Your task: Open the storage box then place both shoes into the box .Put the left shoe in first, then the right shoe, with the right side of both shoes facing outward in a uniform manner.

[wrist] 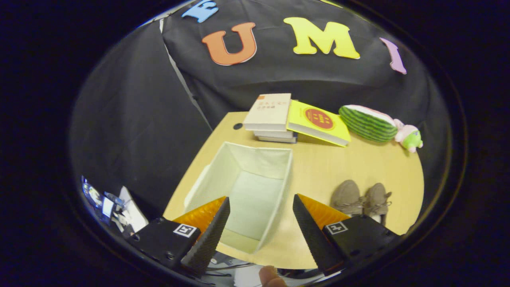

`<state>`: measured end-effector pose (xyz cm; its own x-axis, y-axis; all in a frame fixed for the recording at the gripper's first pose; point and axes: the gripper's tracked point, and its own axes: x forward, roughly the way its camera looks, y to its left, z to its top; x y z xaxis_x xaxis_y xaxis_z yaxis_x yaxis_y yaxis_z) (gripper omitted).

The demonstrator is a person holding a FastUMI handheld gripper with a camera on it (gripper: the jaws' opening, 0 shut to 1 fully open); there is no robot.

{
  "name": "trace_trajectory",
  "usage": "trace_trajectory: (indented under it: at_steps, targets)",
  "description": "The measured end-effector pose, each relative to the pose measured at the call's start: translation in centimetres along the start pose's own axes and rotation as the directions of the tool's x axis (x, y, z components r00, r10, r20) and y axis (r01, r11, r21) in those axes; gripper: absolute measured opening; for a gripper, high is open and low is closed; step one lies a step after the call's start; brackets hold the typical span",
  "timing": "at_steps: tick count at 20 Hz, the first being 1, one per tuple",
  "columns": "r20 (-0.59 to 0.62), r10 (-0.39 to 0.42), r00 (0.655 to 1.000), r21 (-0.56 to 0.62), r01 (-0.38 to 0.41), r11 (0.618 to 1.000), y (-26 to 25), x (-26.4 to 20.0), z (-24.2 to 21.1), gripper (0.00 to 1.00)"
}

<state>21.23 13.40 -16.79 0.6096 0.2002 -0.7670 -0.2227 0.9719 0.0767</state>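
Observation:
A white fabric storage box [247,187] stands open on the wooden table [326,163], its inside bare, with no lid in sight. My gripper [261,203] hangs above its near end, open, with nothing between the fingers. The left finger [211,231] is over the box's near left corner and the right finger [312,231] is just outside its right wall. Two brown suede shoes [360,198] lie side by side on the table to the right of the box, just beyond the right finger, toes pointing away from me.
Beyond the box lies a stack of books [271,117] with a yellow book [318,121] leaning on it. A watermelon plush [368,122] and a small pink-and-green toy [410,137] rest at the far right. A fingertip [271,277] shows below the fingers.

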Motion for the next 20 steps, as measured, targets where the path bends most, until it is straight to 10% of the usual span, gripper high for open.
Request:
trace_trajectory:
  at_steps: [15,20]
  targets:
    - [-0.357,-0.359,0.862,-0.135,0.333,0.933,-20.2,6.4,-12.5,1.00]
    - [-0.416,-0.285,0.863,0.012,0.319,0.948,-22.5,9.3,-13.8,0.66]
